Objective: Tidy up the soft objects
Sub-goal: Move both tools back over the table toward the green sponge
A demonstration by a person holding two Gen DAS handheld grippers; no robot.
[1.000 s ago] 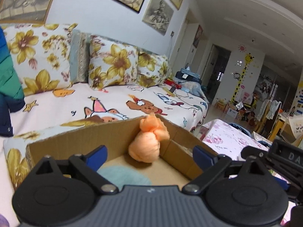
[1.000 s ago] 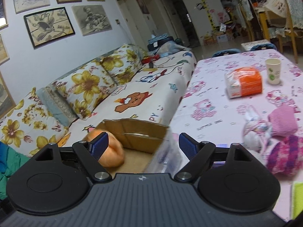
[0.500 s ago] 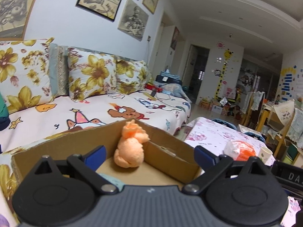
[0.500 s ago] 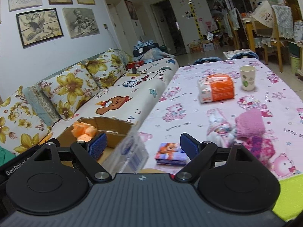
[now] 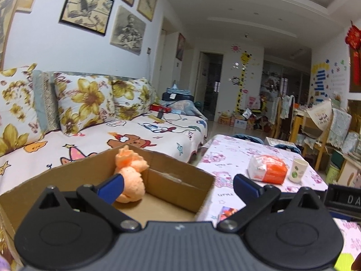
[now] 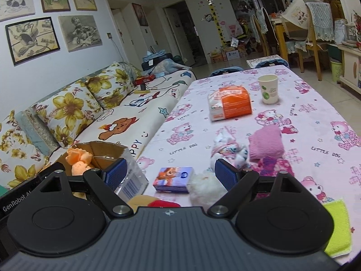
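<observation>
An orange soft toy (image 5: pixel 132 180) sits in the cardboard box (image 5: pixel 180 187) at the sofa's edge. My left gripper (image 5: pixel 178 184) hangs over the box, its jaws opening, with nothing between them; the toy lies just beyond the left fingertip. My right gripper (image 6: pixel 170 171) is open over the table's near left part, holding nothing. Under and ahead of it lie a white fluffy item (image 6: pixel 203 186), a knotted white patterned cloth (image 6: pixel 227 151), a folded pink cloth (image 6: pixel 266 142) and a magenta knit piece (image 6: pixel 275 164). The orange toy (image 6: pixel 79 158) and box (image 6: pixel 106 151) show at the left.
On the pink tablecloth (image 6: pixel 315 117) stand an orange packet (image 6: pixel 230 105), a paper cup (image 6: pixel 268 89) and a small cartoon carton (image 6: pixel 173 178). A yellow-green cloth (image 6: pixel 338 225) lies near right, a red and yellow plush (image 6: pixel 158 202) right below the gripper. The sofa (image 5: pixel 135 135) runs along the left.
The left view has rolled level and swung right, bringing the table into sight. The right gripper has swung from the box to over the table's soft items. The orange toy stays in the box.
</observation>
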